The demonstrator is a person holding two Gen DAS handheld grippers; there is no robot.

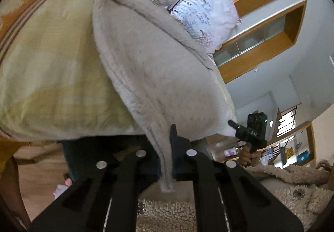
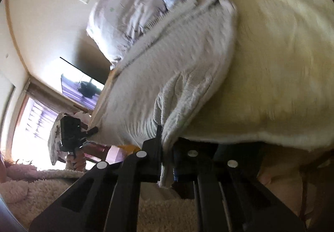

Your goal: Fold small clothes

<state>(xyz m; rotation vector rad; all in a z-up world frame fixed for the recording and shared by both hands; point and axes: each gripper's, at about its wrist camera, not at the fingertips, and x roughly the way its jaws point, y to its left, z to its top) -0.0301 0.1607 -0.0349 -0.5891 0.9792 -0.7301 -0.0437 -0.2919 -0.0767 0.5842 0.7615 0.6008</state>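
I counted one grey fleece garment (image 1: 150, 69), two grippers, two patterned pillows (image 1: 200, 2) and one pale yellow bed cover (image 1: 48, 69). My left gripper (image 1: 167, 161) was clamped tight on a hem of the garment, the cloth running up and away from its jaws. My right gripper (image 2: 167, 161) was pinched on another edge of the same garment (image 2: 167, 77) in the same way. The garment stretched between both grippers and draped over the bed cover, its far end near the pillows. From the left wrist view, my right gripper (image 1: 240, 125) showed beside the garment's edge. A shaggy beige piece (image 1: 292, 186) lay below.
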